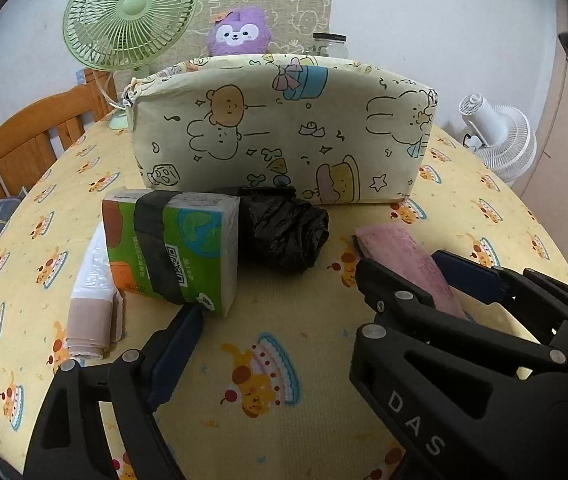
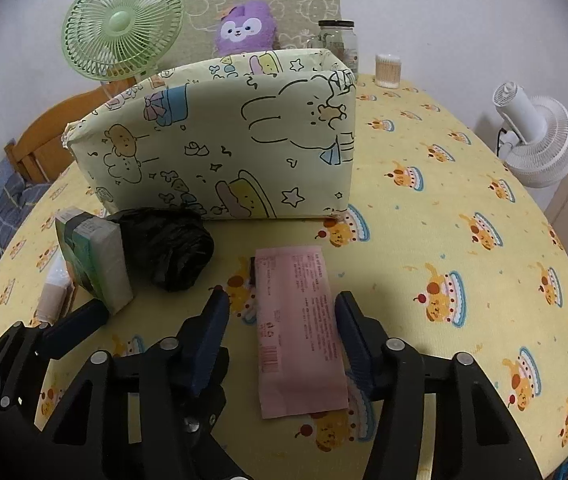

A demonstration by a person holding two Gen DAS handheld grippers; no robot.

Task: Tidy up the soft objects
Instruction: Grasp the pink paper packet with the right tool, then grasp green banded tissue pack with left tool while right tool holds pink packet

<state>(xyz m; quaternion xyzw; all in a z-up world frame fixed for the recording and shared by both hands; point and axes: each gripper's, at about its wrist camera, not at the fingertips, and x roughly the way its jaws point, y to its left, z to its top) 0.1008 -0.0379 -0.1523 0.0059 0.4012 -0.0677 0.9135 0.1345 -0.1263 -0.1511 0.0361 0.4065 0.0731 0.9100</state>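
A cartoon-print fabric storage box (image 1: 284, 128) (image 2: 224, 140) stands at the back of the table. In front of it lie a green tissue pack (image 1: 172, 248) (image 2: 92, 256), a crumpled black plastic bag (image 1: 284, 228) (image 2: 168, 248), a white roll with a beige band (image 1: 92, 312) and a flat pink packet (image 2: 300, 332) (image 1: 408, 268). My right gripper (image 2: 282, 320) is open, its fingers on either side of the pink packet. My left gripper (image 1: 324, 292) is open and empty, low over the table beside the tissue pack.
A green fan (image 2: 124, 24), a purple plush (image 2: 246, 28), a glass jar (image 2: 340, 42) and a cotton-swab tub (image 2: 388, 70) stand behind the box. A white fan (image 2: 536, 140) is off the table's right edge. A wooden chair (image 1: 32, 136) is at the left.
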